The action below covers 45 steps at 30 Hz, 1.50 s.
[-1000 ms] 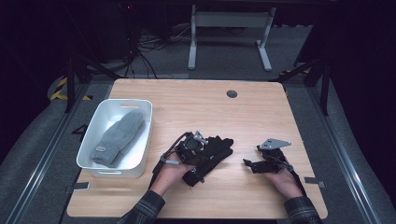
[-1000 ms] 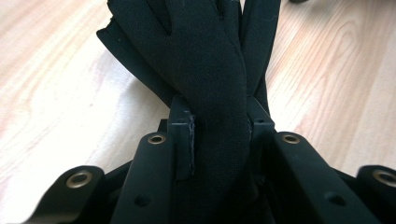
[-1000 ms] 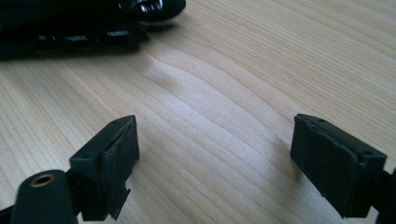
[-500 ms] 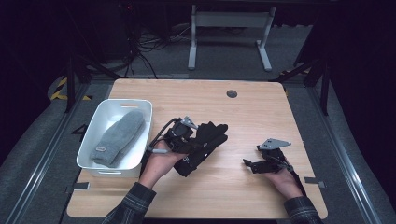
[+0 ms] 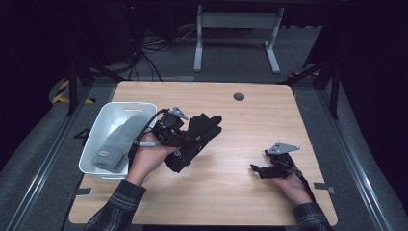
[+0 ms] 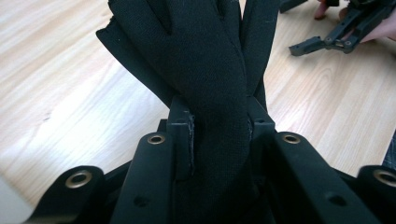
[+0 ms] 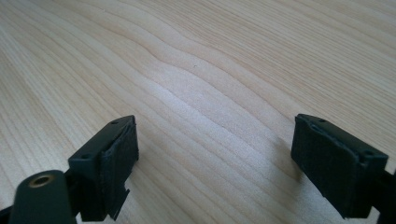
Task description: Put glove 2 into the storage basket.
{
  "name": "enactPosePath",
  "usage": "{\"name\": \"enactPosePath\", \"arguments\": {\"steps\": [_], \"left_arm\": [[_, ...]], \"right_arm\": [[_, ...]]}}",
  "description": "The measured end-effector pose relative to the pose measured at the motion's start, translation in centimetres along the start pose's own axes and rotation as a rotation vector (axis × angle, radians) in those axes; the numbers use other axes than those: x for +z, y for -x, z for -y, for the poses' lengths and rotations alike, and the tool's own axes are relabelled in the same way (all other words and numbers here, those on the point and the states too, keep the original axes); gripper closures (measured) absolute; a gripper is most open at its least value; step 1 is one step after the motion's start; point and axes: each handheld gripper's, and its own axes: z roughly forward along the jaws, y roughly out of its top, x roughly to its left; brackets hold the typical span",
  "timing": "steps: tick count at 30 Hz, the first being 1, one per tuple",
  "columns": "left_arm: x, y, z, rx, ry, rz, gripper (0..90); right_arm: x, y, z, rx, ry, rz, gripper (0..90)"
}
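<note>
So the left claw [image 5: 185, 137] is pinching a black fabric glove [image 5: 197, 137] clear of the wooden worktop [image 5: 231, 192], its long axis pointing away. The white plastic bin [image 5: 103, 130] sits right beside it, way closer than the spread, empty right claw [image 5: 257, 169].

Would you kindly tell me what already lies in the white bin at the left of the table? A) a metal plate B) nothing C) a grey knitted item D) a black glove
C: a grey knitted item lies inside the white bin, while the black glove is clamped in the left gripper beside the bin.
</note>
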Motion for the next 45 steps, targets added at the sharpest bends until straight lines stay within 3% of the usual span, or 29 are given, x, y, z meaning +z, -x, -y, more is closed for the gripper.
{"name": "enactPosePath", "arguments": {"steps": [16, 30, 38, 45], "left_arm": [[-4.3, -3.9, 2.0, -0.08, 0.008, -0.1, 71.0], [-8.4, -7.6, 5.8, -0.167, 0.017, -0.172, 71.0], [-9.6, -10.0, 8.2, -0.219, -0.006, -0.217, 70.9], [-9.7, -12.1, 10.2, -0.265, -0.01, -0.204, 70.7]], "right_arm": [[0.0, 0.0, 0.0, 0.0, 0.0, -0.001, 15.5], [0.0, 0.0, 0.0, 0.0, 0.0, -0.002, 15.4], [0.0, 0.0, 0.0, 0.0, -0.001, 0.0, 15.4], [0.0, 0.0, 0.0, 0.0, -0.001, 0.0, 15.3]]}}
